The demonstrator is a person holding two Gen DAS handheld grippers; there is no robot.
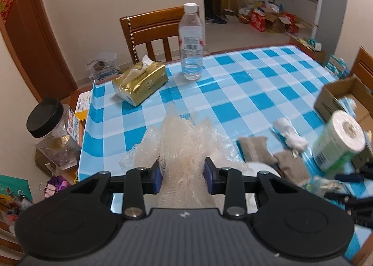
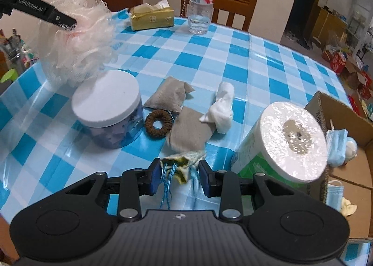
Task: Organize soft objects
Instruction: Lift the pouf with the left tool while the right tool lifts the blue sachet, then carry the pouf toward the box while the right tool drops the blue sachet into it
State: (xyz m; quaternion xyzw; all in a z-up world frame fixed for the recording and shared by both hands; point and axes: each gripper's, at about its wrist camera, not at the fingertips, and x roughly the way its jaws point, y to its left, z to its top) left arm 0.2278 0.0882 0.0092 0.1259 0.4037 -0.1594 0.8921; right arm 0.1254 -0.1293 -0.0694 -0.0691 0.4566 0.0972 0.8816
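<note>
Across the table [image 2: 233,60], a glossy blue-and-white checked cloth is covering the whole top. At 3 o'clock in the right wrist view, a brown cardboard box [image 2: 335,112] is sitting at the edge, with pale blue face masks [image 2: 336,147] lying inside. Just beside it at 4 o'clock, a paper roll [image 2: 291,140] in shiny plastic wrap is standing upright, round and white on top, green at the side.

At 10 o'clock in that view, the left gripper [image 1: 183,170] is clenching a loofah [image 2: 79,39], a frilly ball of pale pink mesh, and lifting it clear of the cloth; from the left wrist, the mesh is bulging between both blue pads. Under the loofah, a squat clear jar [image 2: 109,112] with a flat white lid is standing on the cloth.

At 12 o'clock, a clear ribbed bottle [image 2: 201,2] is standing beside a gold tissue pack [image 2: 151,19] with crumpled tissue sticking out.

At the centre, two flat grey fabric pouches [image 2: 170,97] are lying near a twisted white cloth [image 2: 221,109] and a brown ribbed hair ring [image 2: 159,122], which is touching the jar's base.

At 6 o'clock, the right gripper [image 2: 179,172] is grasping a small yellowish pouch [image 2: 184,161], narrowly parted pads pinching the soft fabric, its blue braided cord [image 2: 166,184] dangling below.
</note>
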